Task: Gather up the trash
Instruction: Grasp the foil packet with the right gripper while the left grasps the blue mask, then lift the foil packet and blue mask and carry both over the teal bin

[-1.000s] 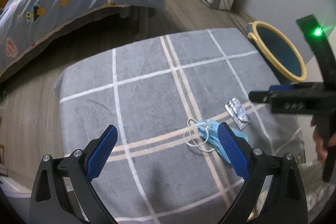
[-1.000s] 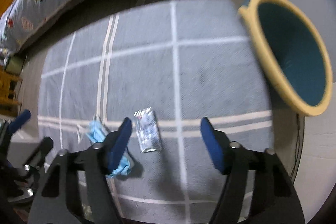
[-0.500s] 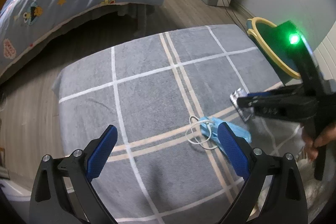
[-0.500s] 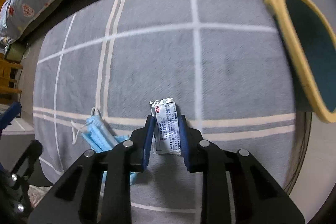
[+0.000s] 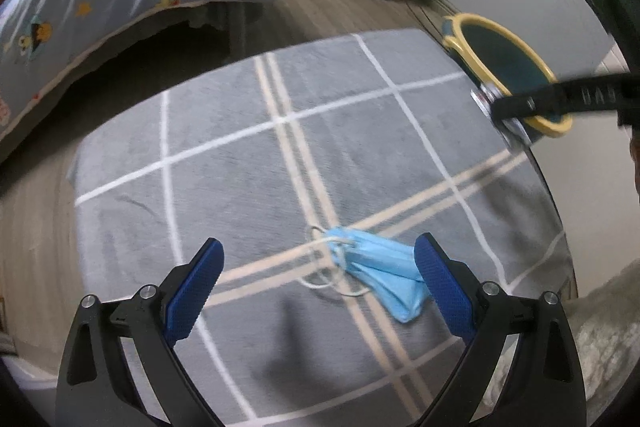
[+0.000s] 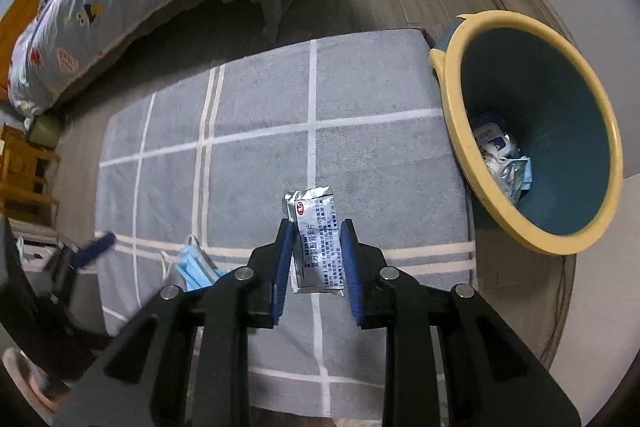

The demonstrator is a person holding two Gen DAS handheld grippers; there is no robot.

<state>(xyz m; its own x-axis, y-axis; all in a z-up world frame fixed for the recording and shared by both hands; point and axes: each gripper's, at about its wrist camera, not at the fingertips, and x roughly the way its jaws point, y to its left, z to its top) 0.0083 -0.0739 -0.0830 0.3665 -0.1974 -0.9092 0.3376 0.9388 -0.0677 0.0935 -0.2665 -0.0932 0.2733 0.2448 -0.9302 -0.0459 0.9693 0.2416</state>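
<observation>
Your right gripper (image 6: 316,259) pinches the silver foil sachet (image 6: 316,241); keep it clamped until over the yellow-rimmed teal bin (image 6: 532,131) at right. Your left gripper (image 5: 320,291) gapes empty.

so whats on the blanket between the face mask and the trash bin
Nothing: in the left wrist view, only bare grey checked blanket lies between the blue face mask and the yellow-rimmed bin.

The right gripper (image 6: 316,259) is closed on a foil packet (image 6: 318,247), low in the frame. The left gripper (image 5: 320,283) stands wide apart.
</observation>
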